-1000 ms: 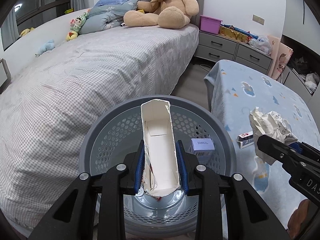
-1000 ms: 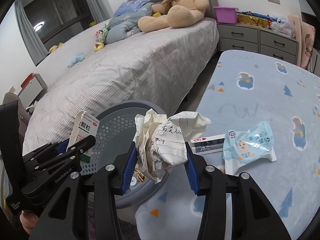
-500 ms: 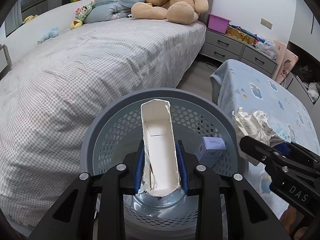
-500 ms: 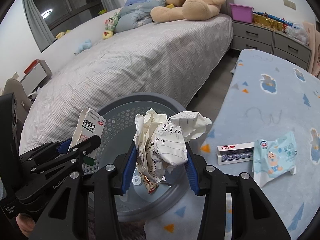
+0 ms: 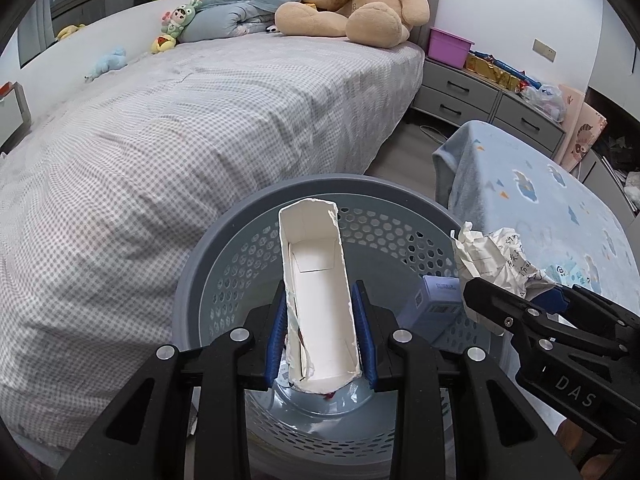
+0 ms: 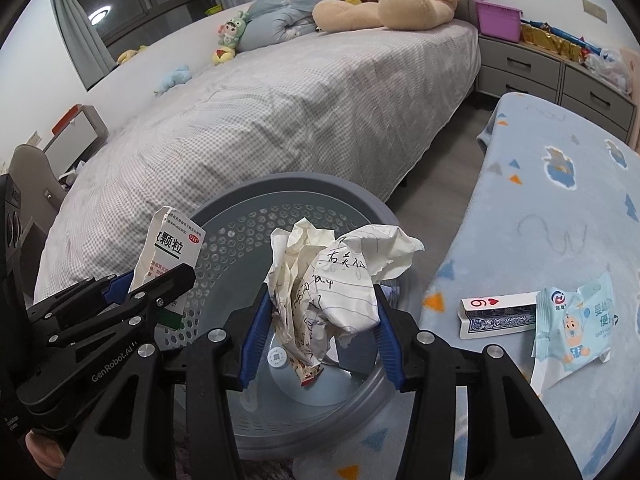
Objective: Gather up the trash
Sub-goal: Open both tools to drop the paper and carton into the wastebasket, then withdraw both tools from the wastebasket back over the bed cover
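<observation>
A round grey perforated basket (image 5: 332, 184) stands between the bed and a low table. My left gripper (image 5: 318, 292) is shut on an opened white medicine carton (image 5: 316, 280) and holds it over the basket's inside. In the right wrist view that carton (image 6: 172, 248) shows printed text, with the left gripper (image 6: 160, 280) at the left. My right gripper (image 6: 322, 300) holds a crumpled handwritten paper wad (image 6: 344, 280) above the basket (image 6: 296, 184). Its jaws are opening, and the wad still sits between the blue pads, touching both. A small lilac box (image 5: 436, 304) and a wrapper (image 6: 306, 372) lie inside the basket.
The low table under a blue patterned blanket (image 6: 560, 208) carries a playing-card box (image 6: 496, 314) and a light blue wipes packet (image 6: 572, 320). A checked bed (image 5: 180, 140) with a teddy bear (image 5: 352, 4) lies behind the basket. Grey drawers (image 5: 480, 96) line the wall.
Both grippers moved closer over the basket; the right one carried the paper wad from the table edge to above the basket's inside. Its pads now stand slightly wider around the wad.
</observation>
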